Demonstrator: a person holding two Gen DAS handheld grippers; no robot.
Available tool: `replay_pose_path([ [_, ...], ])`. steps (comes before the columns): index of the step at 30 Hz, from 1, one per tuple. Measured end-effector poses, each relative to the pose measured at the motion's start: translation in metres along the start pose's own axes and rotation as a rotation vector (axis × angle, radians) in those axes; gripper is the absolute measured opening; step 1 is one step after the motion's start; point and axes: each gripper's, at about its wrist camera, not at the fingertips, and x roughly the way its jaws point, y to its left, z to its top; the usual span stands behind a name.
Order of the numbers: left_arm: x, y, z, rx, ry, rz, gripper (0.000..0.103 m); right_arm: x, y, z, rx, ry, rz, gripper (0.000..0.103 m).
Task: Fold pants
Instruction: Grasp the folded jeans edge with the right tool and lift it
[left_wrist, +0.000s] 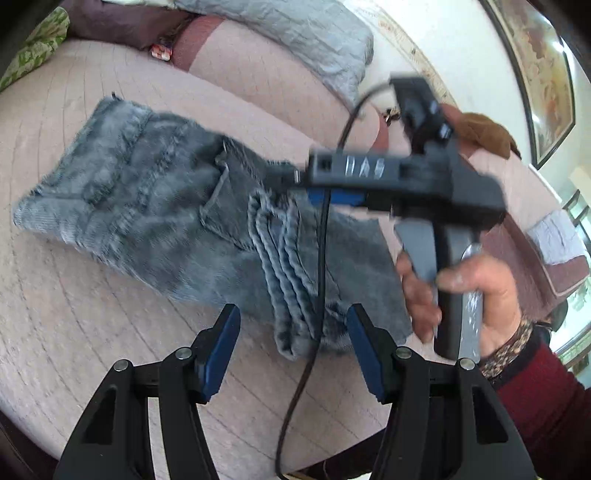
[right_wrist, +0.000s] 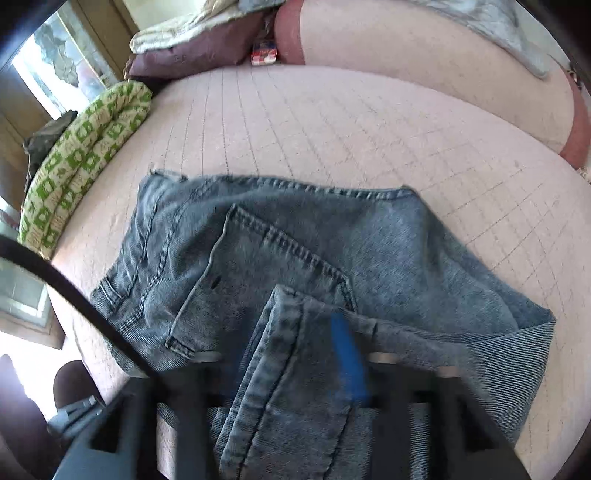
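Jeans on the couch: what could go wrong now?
1. The black cable hangs over the faded blue denim jeans and might snag the fold.
2. The right gripper looks shut on the stacked leg hems; blur hides how firmly, so layers may slip.
3. The left gripper, jaws open, steadies nothing.

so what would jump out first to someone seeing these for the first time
The faded blue jeans lie partly folded across the pink quilted sofa seat, filling the middle of both views. Over them the right gripper carries the bunched leg hems, while the left gripper hangs open just above the denim.
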Motion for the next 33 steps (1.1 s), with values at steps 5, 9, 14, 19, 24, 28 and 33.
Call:
replay_pose_path([
  [5, 0.030, -0.011, -0.009, -0.030, 0.079, 0.018, 0.059, 0.022, 0.019, 0.008, -0.104, 0.061, -0.041, 0.073],
  [9, 0.044, -0.017, -0.017, -0.028, 0.123, 0.055, 0.029, 0.045, 0.019, 0.005, -0.122, 0.131, -0.085, 0.028],
  [14, 0.028, -0.025, -0.005, -0.035, 0.093, 0.008, 0.020, -0.006, 0.006, 0.005, -0.027, -0.006, -0.047, 0.018],
  [19, 0.026, -0.028, 0.023, -0.048, 0.052, -0.011, 0.019, -0.040, -0.012, 0.025, 0.026, -0.097, -0.072, 0.017],
  [24, 0.026, -0.006, 0.025, -0.097, 0.054, 0.033, 0.019, -0.019, -0.019, 0.051, 0.062, -0.062, -0.075, 0.017],
  [28, 0.023, 0.012, 0.002, -0.151, 0.079, 0.003, 0.019, 0.022, -0.018, 0.042, 0.079, 0.078, -0.008, 0.025],
  [33, 0.012, 0.000, -0.013, -0.117, 0.075, 0.001, 0.019, 0.037, -0.001, 0.031, -0.020, 0.080, -0.070, 0.059],
])
